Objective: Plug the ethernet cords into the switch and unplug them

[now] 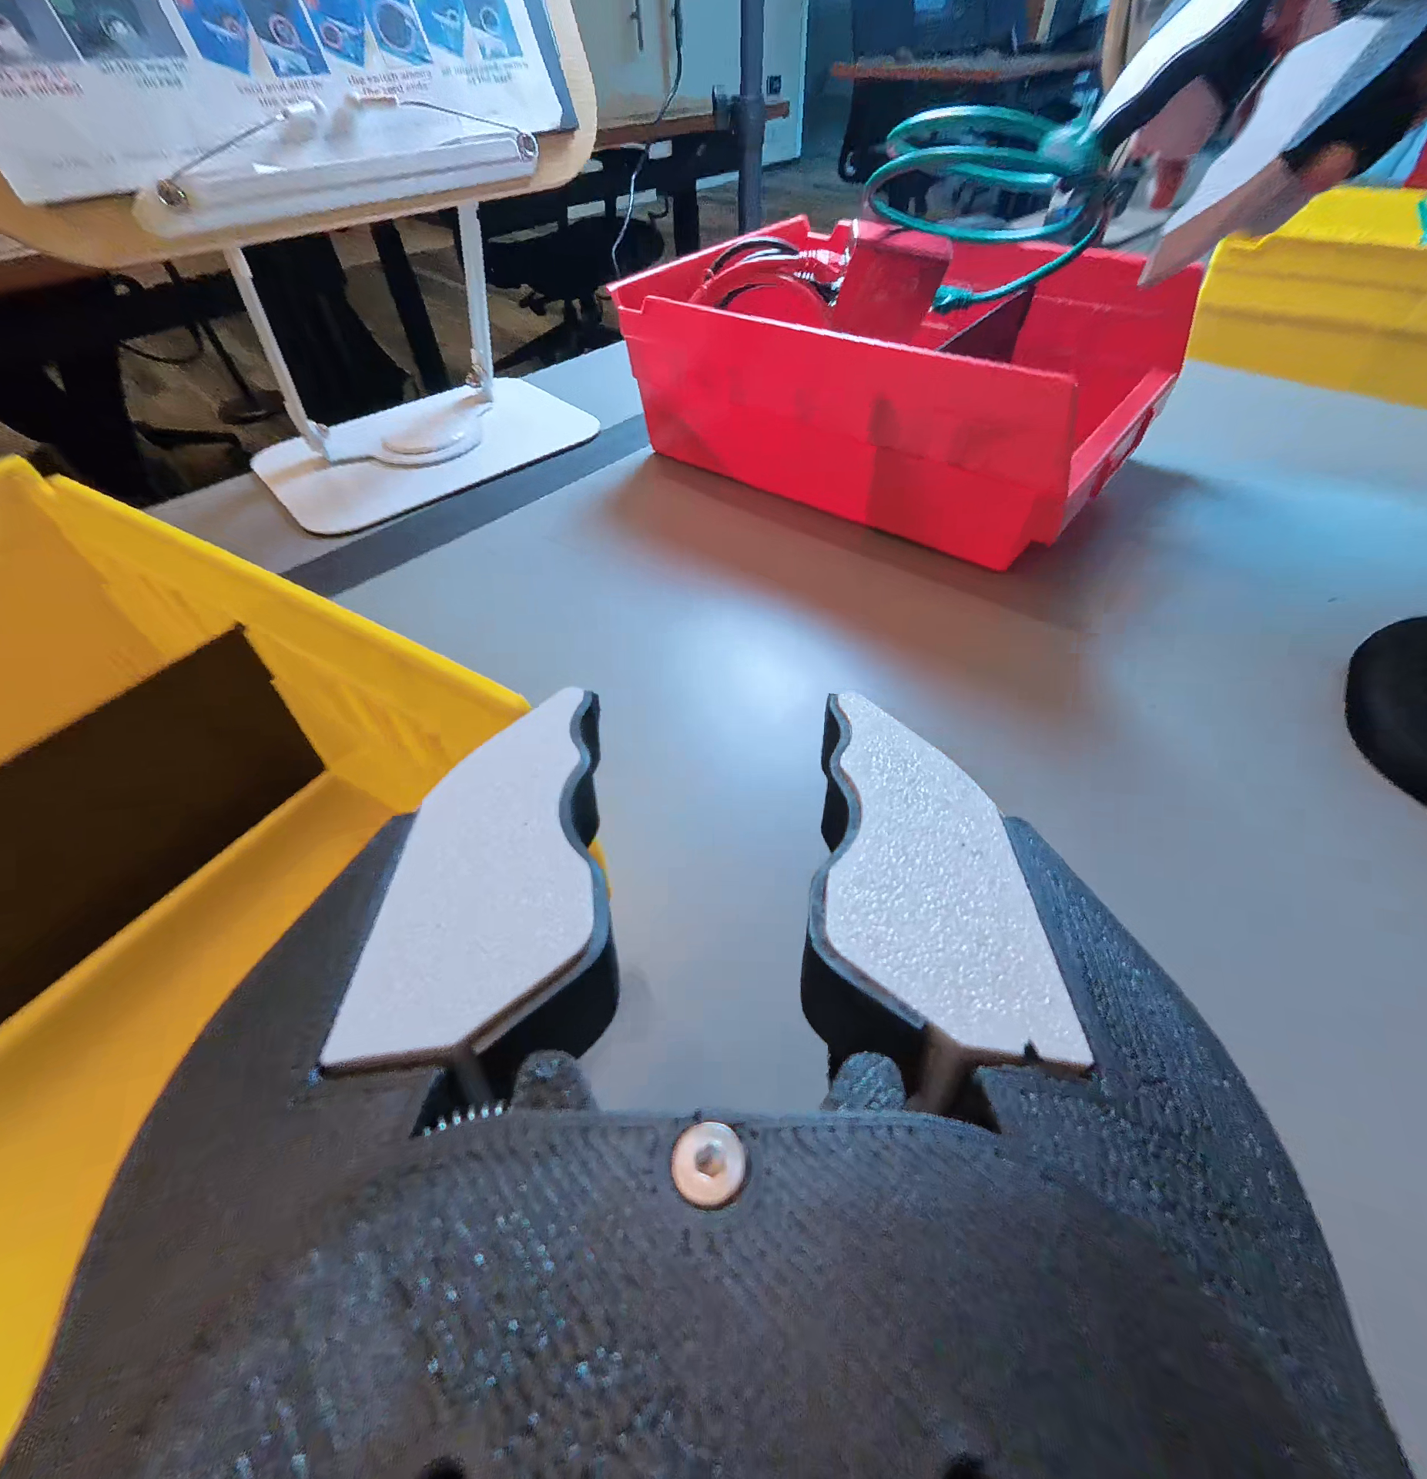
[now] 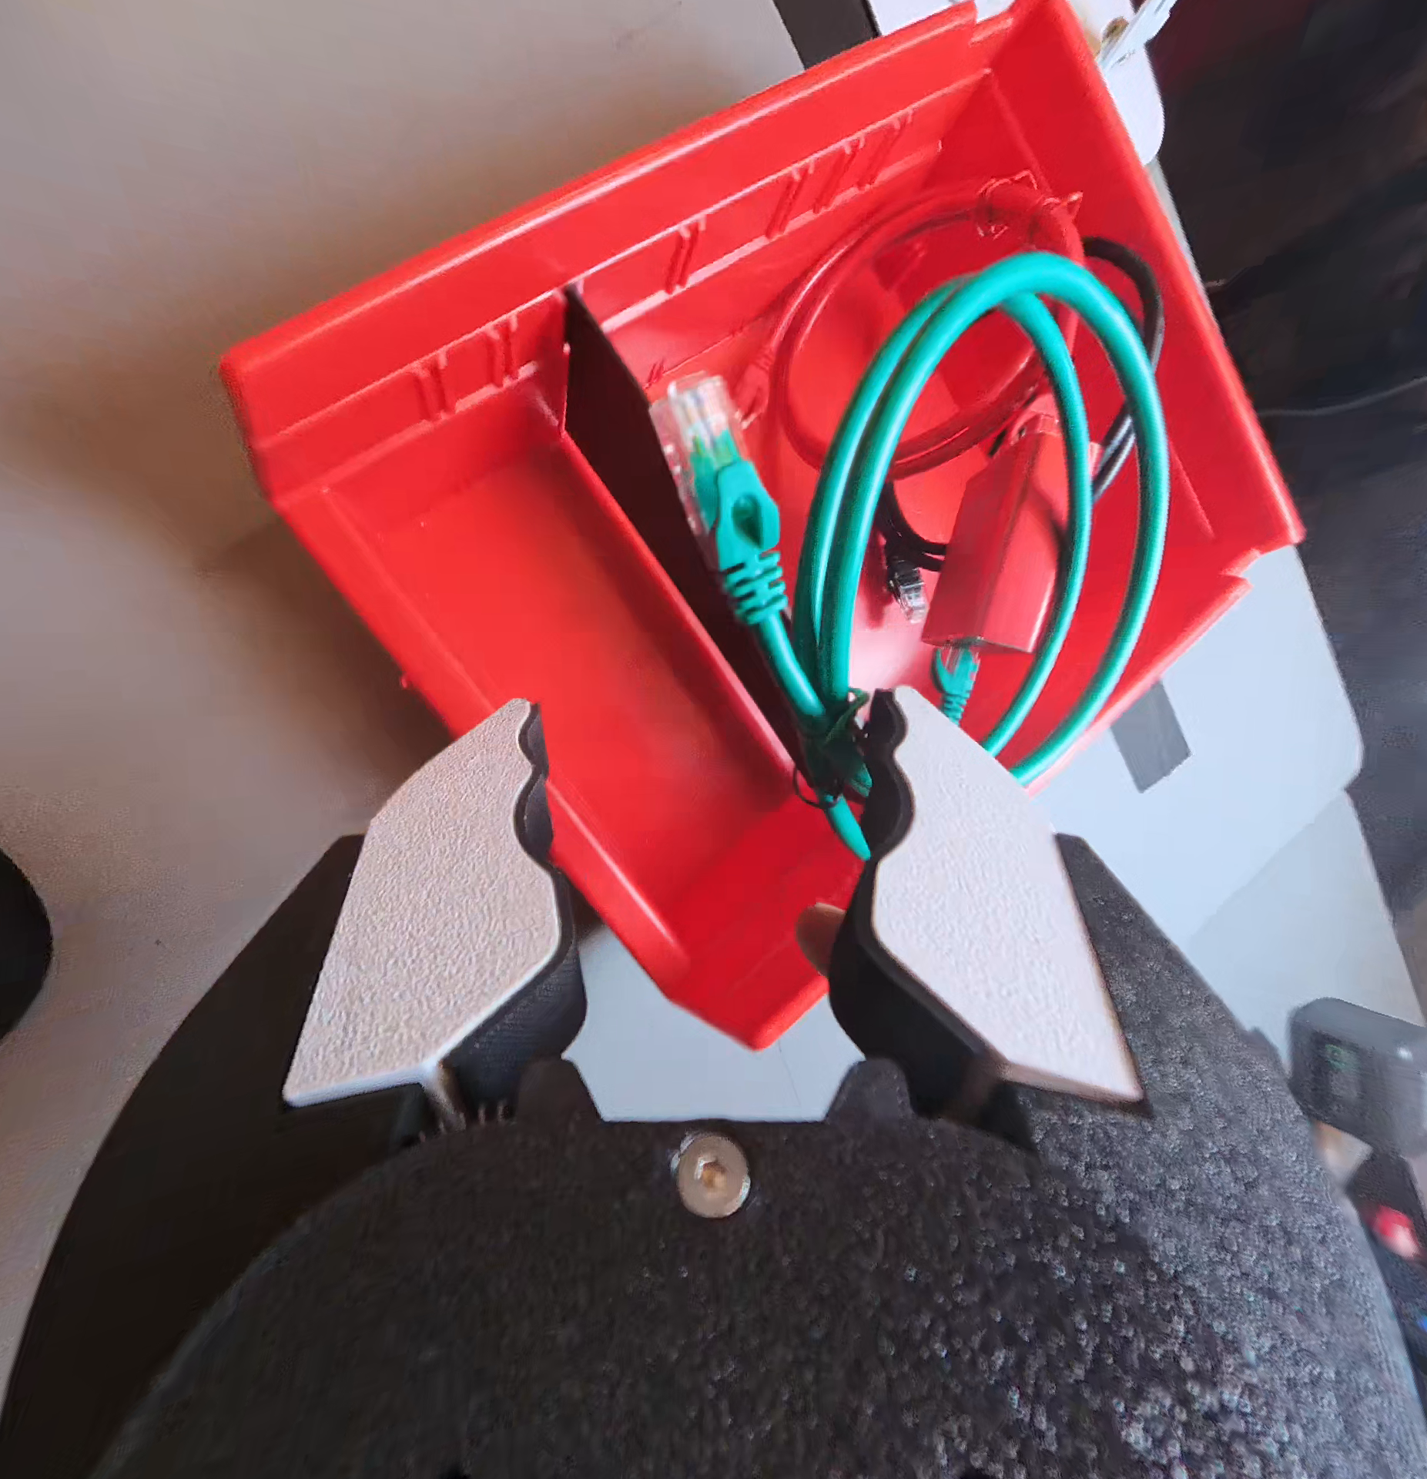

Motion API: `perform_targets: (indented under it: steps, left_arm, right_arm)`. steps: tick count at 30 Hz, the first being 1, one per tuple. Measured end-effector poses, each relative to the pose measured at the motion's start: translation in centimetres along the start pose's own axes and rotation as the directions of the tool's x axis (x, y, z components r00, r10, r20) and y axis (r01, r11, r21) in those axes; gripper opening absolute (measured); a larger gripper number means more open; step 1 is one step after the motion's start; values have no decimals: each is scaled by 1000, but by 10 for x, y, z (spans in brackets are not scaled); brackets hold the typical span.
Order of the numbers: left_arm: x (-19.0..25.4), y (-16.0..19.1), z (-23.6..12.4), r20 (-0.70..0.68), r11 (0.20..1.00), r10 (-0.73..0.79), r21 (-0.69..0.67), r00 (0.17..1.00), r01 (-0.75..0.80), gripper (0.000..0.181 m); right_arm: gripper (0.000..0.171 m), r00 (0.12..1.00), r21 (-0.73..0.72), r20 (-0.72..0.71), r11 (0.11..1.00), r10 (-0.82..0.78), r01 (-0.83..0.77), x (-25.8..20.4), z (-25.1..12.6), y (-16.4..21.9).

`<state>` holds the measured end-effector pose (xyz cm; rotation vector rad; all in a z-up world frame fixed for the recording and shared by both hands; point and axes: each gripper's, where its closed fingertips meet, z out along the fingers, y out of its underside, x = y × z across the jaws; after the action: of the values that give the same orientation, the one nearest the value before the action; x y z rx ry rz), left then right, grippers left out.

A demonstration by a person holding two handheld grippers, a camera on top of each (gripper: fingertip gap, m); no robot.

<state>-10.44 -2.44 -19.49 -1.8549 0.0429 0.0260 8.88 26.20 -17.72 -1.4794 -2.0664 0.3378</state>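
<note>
Fingers of the left gripper stand spread and released low in the left wrist view, holding nothing above the grey surface, with a yellow bin at the left edge of the frame. Farther back, at upper centre, a red bin sits on the surface; a white document stand carrying a printed sheet occupies the upper left. At upper right of that view the right gripper hangs over the red bin with a coiled green ethernet cord raised at its tips. The right wrist view looks down into the red bin, split by a dark divider: the left compartment is bare, while the right one holds the green ethernet cord, a black cord and a red block that may be the switch, though this cannot be confirmed. The cord's clear plug lies against the divider. The right gripper shows its fingers parted, the tied bundle of the cord pressed against the inner edge of the right-hand one; whether it is truly gripped cannot be told. A dark round object lies at the right edge of the left wrist view.
</note>
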Motion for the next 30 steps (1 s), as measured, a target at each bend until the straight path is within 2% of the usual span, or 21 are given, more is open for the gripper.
perform_targets:
  steps: [4, 7, 9, 12, 15, 16, 20, 26, 28, 30]
  left_arm:
    - [-20, 4, -18, 50, 986, 130, -115, 990, -123, 61]
    - [-41, 25, -29, 70, 939, 237, -271, 969, -210, 62]
    - [-56, 42, -35, 72, 897, 293, -367, 953, -248, 64]
    - [-64, 60, -41, 26, 863, 266, -451, 964, -226, 69]
    - [-69, 67, -45, 27, 848, 284, -473, 958, -238, 69]
    - [-70, 69, -46, 29, 845, 291, -477, 956, -242, 68]
    - [-72, 71, -45, 40, 855, 284, -462, 958, -234, 66]
    - [-69, 72, -40, 39, 867, 265, -448, 964, -220, 66]
    - [-70, 78, -39, 32, 855, 269, -468, 962, -224, 67]
    - [-72, 80, -38, 38, 848, 291, -474, 956, -239, 67]
  right_arm:
    - [75, 987, -72, -110, 991, -117, 109, -15, -8, 18]
    - [71, 982, -116, -66, 979, -176, 168, -37, 2, 29]
    - [73, 965, -208, -52, 948, -256, 240, -43, 16, 41]
    - [77, 949, -279, -13, 913, -315, 299, -50, 35, 43]
    - [75, 948, -232, -29, 924, -318, 303, -45, 36, 17]
    - [69, 951, -201, -38, 935, -307, 293, -41, 33, 6]
    - [15, 924, -131, -196, 942, -329, 308, 5, 13, -35]
    - [17, 834, -209, -432, 938, -343, 277, 77, 2, -78]
    - [27, 820, -166, -491, 956, -294, 243, 94, -1, -98]
    - [29, 816, -118, -524, 970, -243, 213, 108, -12, -119]
